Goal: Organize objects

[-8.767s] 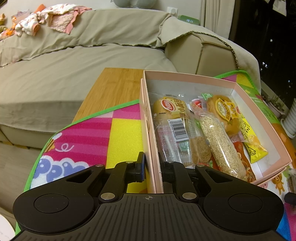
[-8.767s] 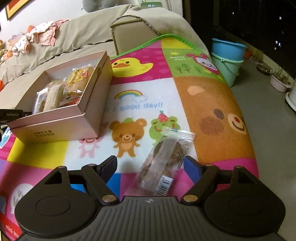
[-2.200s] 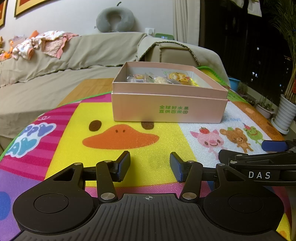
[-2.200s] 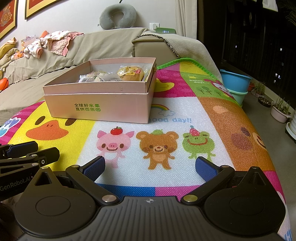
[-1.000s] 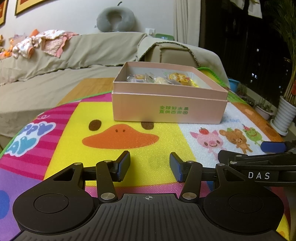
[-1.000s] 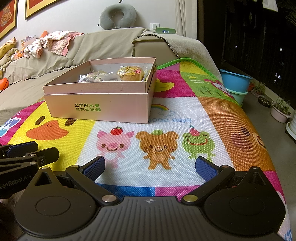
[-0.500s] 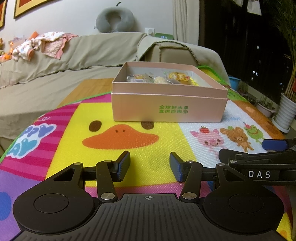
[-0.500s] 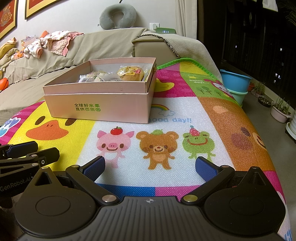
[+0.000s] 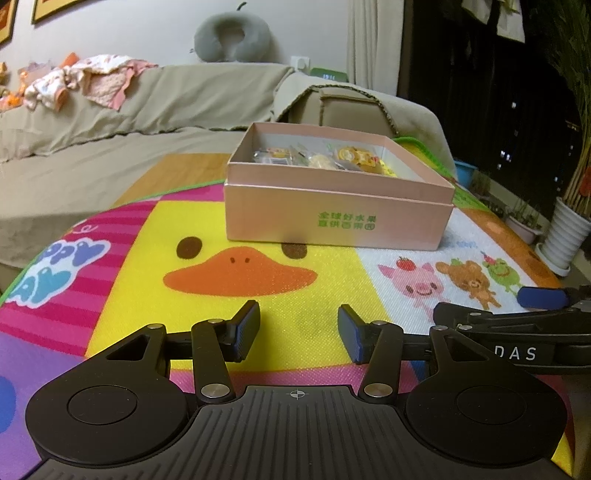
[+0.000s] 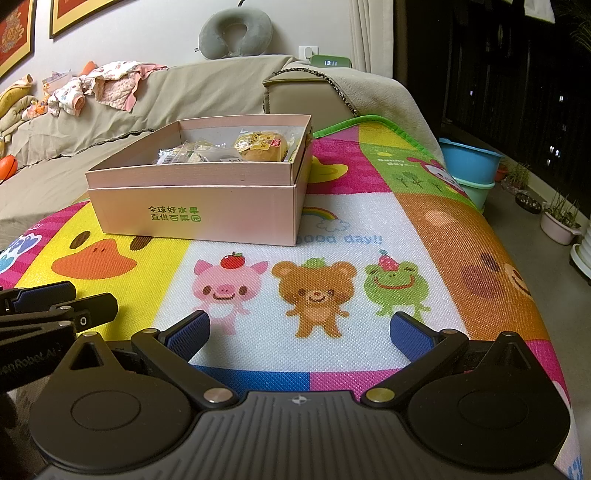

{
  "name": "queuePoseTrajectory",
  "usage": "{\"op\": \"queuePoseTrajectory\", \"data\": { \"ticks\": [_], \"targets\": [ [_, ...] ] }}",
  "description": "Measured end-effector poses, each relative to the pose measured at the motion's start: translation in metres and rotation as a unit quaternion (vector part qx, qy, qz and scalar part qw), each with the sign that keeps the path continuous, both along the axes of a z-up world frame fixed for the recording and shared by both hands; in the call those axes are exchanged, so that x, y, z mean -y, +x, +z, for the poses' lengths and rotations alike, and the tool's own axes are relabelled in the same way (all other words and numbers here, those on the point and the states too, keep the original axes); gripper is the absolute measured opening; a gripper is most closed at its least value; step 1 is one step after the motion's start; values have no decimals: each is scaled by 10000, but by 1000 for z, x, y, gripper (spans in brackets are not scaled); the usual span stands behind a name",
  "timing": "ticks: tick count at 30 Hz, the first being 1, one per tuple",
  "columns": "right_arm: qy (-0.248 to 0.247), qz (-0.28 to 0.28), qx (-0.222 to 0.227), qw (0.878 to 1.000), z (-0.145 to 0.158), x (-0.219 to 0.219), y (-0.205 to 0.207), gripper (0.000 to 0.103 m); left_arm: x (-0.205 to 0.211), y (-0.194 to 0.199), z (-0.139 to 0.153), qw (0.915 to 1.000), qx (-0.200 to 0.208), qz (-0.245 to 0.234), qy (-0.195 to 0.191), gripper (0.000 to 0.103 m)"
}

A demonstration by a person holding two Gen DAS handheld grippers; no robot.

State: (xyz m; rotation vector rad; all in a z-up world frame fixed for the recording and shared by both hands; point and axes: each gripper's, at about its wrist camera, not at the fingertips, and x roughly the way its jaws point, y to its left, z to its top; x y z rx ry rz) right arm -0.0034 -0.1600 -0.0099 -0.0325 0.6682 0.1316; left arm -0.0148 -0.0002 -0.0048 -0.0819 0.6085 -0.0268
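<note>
Item: pink box [image 10: 192,218], centre-left of the right wrist view, upper centre of the left view; it stands on the cartoon mat [image 10: 369,236] covering the worktop, open-topped, with wrapped snacks [image 10: 258,147] lying inside. No loose item shows on the mat, so the sorting appears complete or nearly so. Left hand-held gripper [image 9: 297,328]: jaws spread, nothing between them, low over the yellow duck panel at lower centre. Right hand-held gripper [image 10: 299,332]: jaws spread wider, empty, low over the pig-and-bear print; its blue pad also shows at the right edge of the left view. Handling note: if anything remains, it probably calls for only a check of the box contents or a nudge to square the box; any approach should come from the near wall, jaws kept apart, so the light card wall is not crushed. Surroundings: sofa [image 10: 207,92] behind, upper left, with clothes [image 10: 107,86] heaped on it; neck pillow [image 10: 236,31] at top centre; blue tubs [image 10: 471,162] on the floor at right. Obstructions: none between grippers and box; the two grippers sit close side by side and could clash.
</note>
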Motion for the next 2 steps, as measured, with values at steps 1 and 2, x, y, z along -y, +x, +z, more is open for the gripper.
{"op": "queuePoseTrajectory", "data": {
  "ticks": [1,2],
  "targets": [
    [0,0,0,10000,0,0,0,103,-1,0,0,10000,2,1,-23,52],
    [1,0,0,10000,0,0,1,103,-1,0,0,10000,2,2,-42,52]
  ]
}}
